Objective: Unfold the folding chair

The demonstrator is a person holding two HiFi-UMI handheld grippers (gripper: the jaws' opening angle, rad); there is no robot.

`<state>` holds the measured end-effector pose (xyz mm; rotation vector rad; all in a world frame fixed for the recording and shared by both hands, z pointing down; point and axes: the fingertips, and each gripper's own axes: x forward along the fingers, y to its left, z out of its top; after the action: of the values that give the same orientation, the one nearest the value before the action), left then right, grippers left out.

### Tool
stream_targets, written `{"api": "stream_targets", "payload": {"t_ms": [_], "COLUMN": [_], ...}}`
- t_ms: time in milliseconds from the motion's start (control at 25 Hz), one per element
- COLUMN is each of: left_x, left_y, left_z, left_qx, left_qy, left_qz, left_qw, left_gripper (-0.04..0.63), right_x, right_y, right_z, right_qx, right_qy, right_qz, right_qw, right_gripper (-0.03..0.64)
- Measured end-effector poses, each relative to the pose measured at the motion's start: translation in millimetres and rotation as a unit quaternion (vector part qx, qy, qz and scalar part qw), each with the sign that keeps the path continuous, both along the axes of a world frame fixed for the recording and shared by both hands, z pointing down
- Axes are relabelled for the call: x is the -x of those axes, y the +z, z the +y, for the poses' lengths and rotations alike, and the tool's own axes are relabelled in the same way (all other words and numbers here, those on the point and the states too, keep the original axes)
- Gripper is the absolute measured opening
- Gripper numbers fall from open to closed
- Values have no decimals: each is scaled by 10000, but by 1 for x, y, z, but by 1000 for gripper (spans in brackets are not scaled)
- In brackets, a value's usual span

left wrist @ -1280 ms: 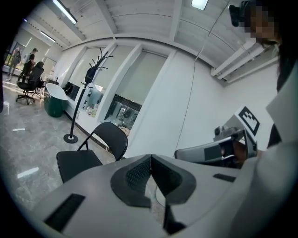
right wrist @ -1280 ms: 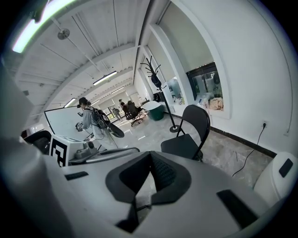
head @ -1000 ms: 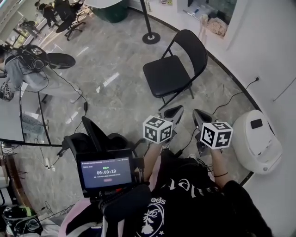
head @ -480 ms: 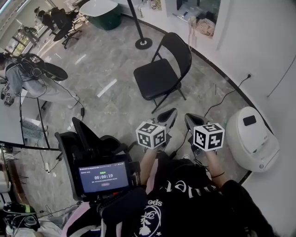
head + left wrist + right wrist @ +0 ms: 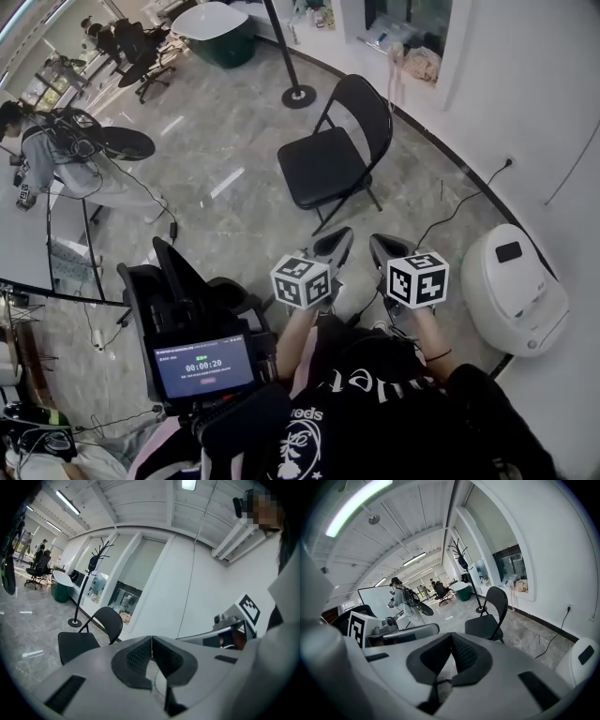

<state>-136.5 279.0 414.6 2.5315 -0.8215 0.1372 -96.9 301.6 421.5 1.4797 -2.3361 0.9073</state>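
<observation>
Folding chair [image 5: 330, 161] stands open, well ahead of the fingertips, so the job looks done. Left gripper [image 5: 335, 244] and right gripper [image 5: 378, 246] are pinched tight together and hold nothing, since nothing needs grabbing.

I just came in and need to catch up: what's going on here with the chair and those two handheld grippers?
A person holds a left gripper and a right gripper out in front, side by side, both shut with nothing between the jaws. Neither touches the black folding chair, which stands on the floor ahead of them, already opened with its seat down. So the unfolding looks done, and nothing is being handled at this moment.
</observation>
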Motion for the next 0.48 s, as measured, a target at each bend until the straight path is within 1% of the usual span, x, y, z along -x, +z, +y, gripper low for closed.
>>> {"api": "stream_targets", "payload": {"t_ms": [480], "left_x": [21], "left_y": [11], "left_z": [-5], "left_qx": [97], "left_qy": [-99], "left_qz": [50], "left_qw": [9999], "left_gripper": [5], "right_x": [12], "right_y": [9], "right_z": [-3], "right_qx": [82], "right_qy": [50], "right_qz": [28], "right_qw": [9999], "right_gripper": [15]}}
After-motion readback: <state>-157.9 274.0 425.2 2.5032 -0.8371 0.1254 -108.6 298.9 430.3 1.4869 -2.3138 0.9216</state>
